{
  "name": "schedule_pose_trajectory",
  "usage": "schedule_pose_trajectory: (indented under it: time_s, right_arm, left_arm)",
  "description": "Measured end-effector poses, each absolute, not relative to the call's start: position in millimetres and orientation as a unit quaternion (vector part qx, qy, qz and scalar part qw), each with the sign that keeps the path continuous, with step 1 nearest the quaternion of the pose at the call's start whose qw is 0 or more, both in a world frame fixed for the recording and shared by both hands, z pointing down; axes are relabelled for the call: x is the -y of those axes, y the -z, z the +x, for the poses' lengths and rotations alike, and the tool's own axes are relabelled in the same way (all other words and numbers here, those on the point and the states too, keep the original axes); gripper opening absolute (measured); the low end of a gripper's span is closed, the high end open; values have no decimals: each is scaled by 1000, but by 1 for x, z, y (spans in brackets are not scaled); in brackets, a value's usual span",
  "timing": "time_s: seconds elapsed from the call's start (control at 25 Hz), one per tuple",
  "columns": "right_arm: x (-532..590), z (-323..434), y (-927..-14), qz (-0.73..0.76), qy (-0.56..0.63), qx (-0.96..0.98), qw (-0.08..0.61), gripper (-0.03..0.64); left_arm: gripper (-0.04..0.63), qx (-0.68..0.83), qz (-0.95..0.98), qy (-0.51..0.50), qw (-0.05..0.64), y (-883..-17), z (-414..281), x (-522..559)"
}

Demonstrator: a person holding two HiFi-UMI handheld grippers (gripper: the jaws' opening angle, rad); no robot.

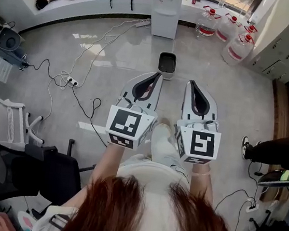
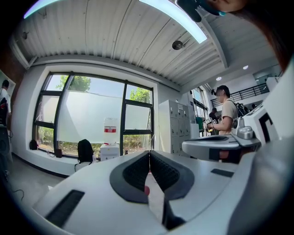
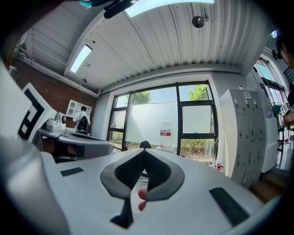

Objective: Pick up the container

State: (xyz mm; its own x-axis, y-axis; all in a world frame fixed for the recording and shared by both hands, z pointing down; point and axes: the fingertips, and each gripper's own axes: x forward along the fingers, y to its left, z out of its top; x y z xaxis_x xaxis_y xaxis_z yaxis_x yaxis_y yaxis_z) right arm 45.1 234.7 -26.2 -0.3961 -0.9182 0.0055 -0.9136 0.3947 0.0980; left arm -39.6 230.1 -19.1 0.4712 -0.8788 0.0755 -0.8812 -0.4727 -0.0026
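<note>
The small dark grey container (image 1: pixel 167 65), a rounded rectangle with an open top, stands on the pale glossy floor (image 1: pixel 111 45). It sits alone on a bare patch in front of the white water dispenser (image 1: pixel 164 10), probably so that it can be approached from any side. In the head view the white left gripper (image 1: pixel 156 77) and the white right gripper (image 1: pixel 191 84) hang side by side just short of it, with the container beyond their tips and closer to the left one's line. Each has its black-padded jaws pressed together with nothing between them, so no grasp has begun. Both point level toward the large black-framed window (image 2: pixel 92 119), not down at the container. The forearms reach forward in parallel, and I judge they must tilt down and open first.
</note>
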Motion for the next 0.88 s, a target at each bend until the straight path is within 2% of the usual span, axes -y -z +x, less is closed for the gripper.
schedule_pose_trajectory:
  time_s: [0.88]
  right_arm:
    - [24, 71, -21, 529, 63, 845, 50, 23]
  left_arm:
    - [15, 562, 826, -40, 19, -30, -32, 26]
